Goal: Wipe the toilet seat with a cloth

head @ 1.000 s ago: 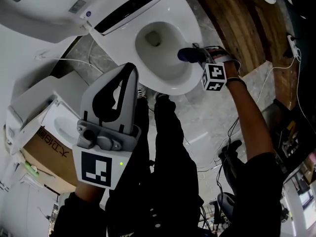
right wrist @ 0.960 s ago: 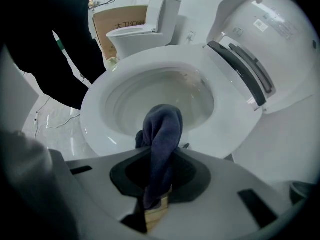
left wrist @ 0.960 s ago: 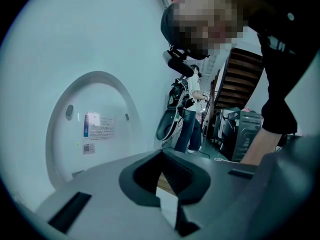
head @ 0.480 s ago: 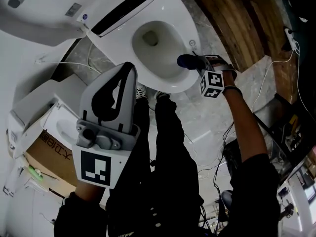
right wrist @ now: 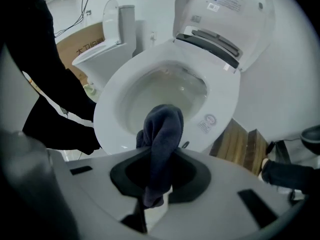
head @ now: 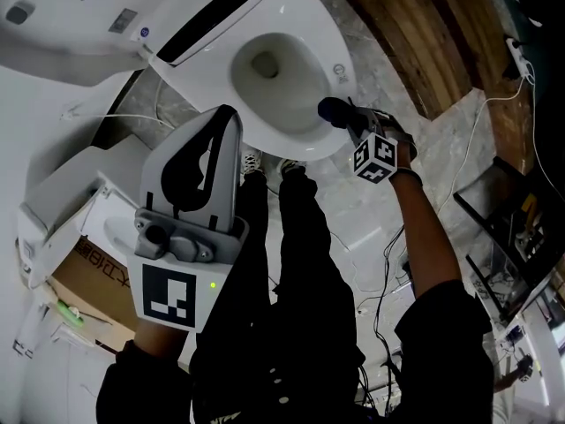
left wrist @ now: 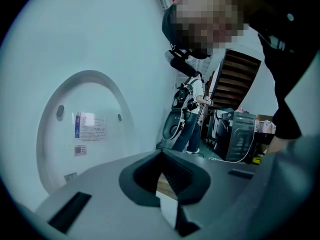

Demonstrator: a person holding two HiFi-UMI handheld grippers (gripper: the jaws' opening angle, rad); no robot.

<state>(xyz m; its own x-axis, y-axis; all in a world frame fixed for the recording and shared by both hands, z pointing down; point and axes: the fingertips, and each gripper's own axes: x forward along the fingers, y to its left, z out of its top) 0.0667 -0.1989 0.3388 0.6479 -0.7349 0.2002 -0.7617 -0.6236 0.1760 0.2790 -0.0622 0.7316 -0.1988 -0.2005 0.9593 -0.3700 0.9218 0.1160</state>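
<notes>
The white toilet seat point(head: 311, 38) lies down around the bowl, with the lid point(head: 221, 11) raised behind it. My right gripper point(head: 349, 117) is shut on a dark blue cloth point(head: 333, 109), whose bunched end sits at the seat's front right rim. In the right gripper view the cloth point(right wrist: 162, 134) sticks up from the right gripper point(right wrist: 160, 176) in front of the seat point(right wrist: 220, 109). My left gripper point(head: 228, 122) is held up close to the head camera, away from the toilet. Its jaws are together with nothing in them, as the left gripper view point(left wrist: 167, 184) also shows.
A second toilet point(head: 79, 210) and a cardboard box point(head: 88, 268) stand at the left. Wooden planks point(head: 415, 34) run along the right, and cables point(head: 388, 263) trail over the grey floor. The person's dark trouser legs point(head: 300, 263) stand just in front of the bowl.
The right gripper with the cloth has shifted slightly along the seat's right rim toward its front. The left gripper has stayed raised in the same place.
</notes>
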